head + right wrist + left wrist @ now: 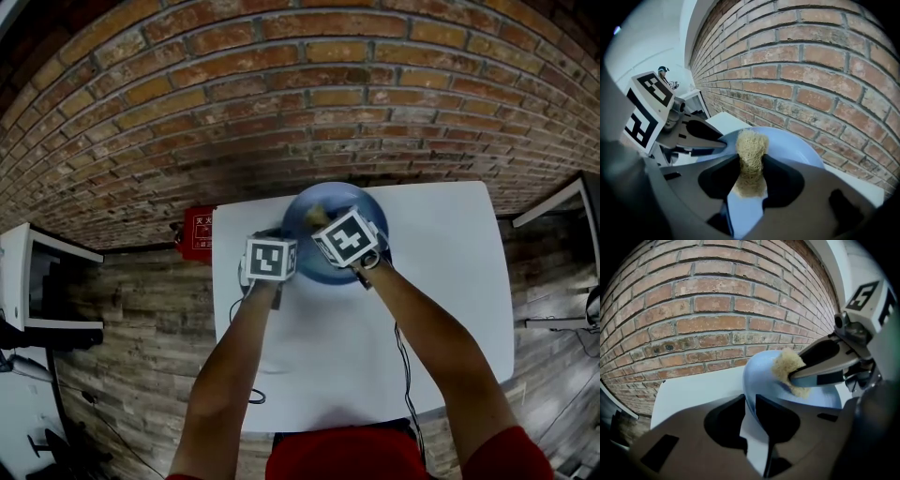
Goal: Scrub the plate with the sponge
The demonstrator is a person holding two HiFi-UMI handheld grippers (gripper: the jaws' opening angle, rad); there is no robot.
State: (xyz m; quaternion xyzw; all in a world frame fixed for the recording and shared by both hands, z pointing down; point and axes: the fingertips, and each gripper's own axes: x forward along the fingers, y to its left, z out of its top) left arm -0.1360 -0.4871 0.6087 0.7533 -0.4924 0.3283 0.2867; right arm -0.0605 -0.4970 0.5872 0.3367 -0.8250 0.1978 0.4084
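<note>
A blue plate (314, 267) stands tilted on its edge at the far side of the white table (450, 281). My left gripper (750, 404) is shut on the plate's (761, 380) near rim, which runs between its two dark jaws. A tan fibrous sponge (751, 150) is squeezed between the jaws of my right gripper (751, 164). The sponge's (787, 367) free end presses against the plate's (801, 147) inner face near the upper rim. In the head view both marker cubes sit over the plate, left (272, 258) and right (347, 239).
A brick wall (281, 103) rises just behind the table. A red box (197, 232) sits on the floor at the table's far left corner. A white shelf unit (37, 281) stands at far left. A black cable (405, 375) trails over the table's near edge.
</note>
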